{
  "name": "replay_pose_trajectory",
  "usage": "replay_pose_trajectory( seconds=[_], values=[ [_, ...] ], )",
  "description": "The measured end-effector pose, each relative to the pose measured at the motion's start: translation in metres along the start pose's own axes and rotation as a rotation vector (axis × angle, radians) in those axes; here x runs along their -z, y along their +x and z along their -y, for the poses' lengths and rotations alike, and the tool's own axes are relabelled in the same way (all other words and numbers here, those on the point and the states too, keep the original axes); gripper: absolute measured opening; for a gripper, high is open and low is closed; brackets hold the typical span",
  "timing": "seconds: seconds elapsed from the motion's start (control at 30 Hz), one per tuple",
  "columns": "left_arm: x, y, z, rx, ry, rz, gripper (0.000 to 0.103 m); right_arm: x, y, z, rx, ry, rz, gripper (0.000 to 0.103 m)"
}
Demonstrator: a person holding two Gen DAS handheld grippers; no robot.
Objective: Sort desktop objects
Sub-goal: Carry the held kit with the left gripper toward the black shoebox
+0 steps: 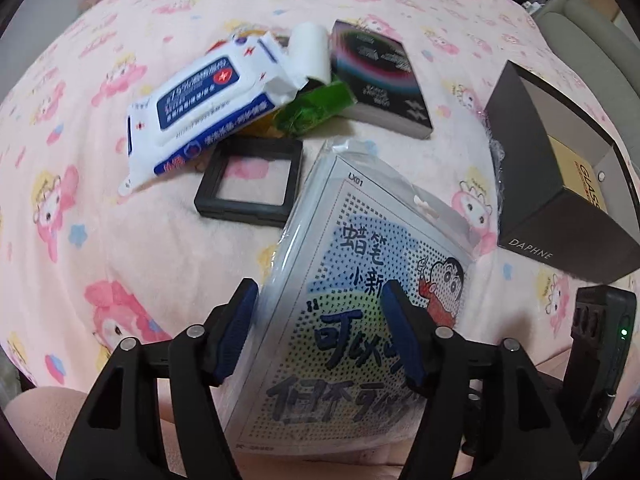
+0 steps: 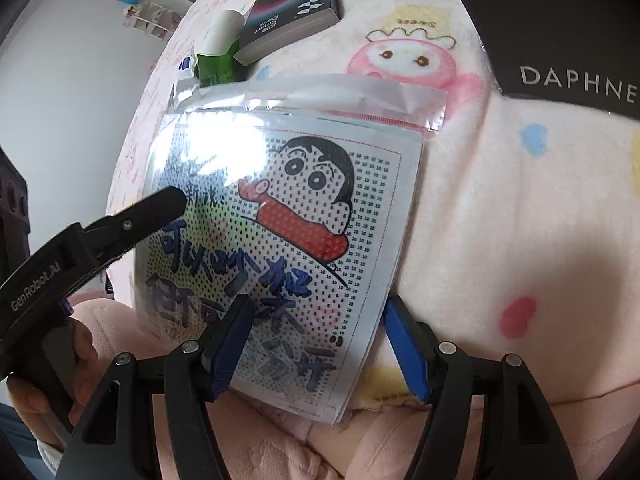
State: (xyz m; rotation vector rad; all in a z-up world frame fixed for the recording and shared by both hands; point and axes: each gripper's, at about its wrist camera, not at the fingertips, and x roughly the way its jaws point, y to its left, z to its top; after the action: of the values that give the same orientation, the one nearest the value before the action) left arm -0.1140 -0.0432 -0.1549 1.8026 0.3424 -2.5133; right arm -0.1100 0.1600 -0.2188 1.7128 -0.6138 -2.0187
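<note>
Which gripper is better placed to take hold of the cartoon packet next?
Left, probably: the left gripper has the cartoon packet between its open fingers. The right gripper straddles only its near corner.

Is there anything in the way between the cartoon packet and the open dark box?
Nothing visible: only bare pink blanket lies between the cartoon packet and the dark box. The book and black frame sit off to the side.

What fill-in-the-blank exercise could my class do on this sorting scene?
1. The dark box bears the word ____.
2. The cartoon boy on the bagged sheet wears a ____ top.
3. The wet-wipes pack is white and ____.
4. The blanket on which everything lies is mostly ____.

Missing words: DAPHNE; red; blue; pink
</note>
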Motion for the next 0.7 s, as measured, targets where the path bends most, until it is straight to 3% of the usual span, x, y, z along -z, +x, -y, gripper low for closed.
replay_pose_trajectory(
  seconds=[0.2, 0.33, 0.53, 0.63, 0.7],
  values=[
    [0.008, -0.001, 0.005, 0.114, 0.023, -0.014, 0.063, -0.002, -0.051, -0.006, 0.048, -0.03, 0.15, 0.063],
    [0.009, 0.013, 0.005, 0.191, -0.011, -0.097, 0.061, -0.015, -0.074, -0.002, 0.082, -0.034, 0.218, 0.063],
    [0.013, 0.014, 0.011, 0.138, 0.011, -0.103, 0.06, -0.004, -0.063, 0.001, 0.104, 0.008, 0.132, 0.063],
    [0.012, 0.021, 0.014, 0.077, 0.013, -0.109, 0.06, -0.001, -0.052, -0.008, 0.161, -0.034, 0.134, 0.063],
    [0.012, 0.028, 0.014, 0.082, -0.007, -0.129, 0.06, 0.0, -0.052, -0.007, 0.193, -0.051, 0.146, 0.063]
  ],
)
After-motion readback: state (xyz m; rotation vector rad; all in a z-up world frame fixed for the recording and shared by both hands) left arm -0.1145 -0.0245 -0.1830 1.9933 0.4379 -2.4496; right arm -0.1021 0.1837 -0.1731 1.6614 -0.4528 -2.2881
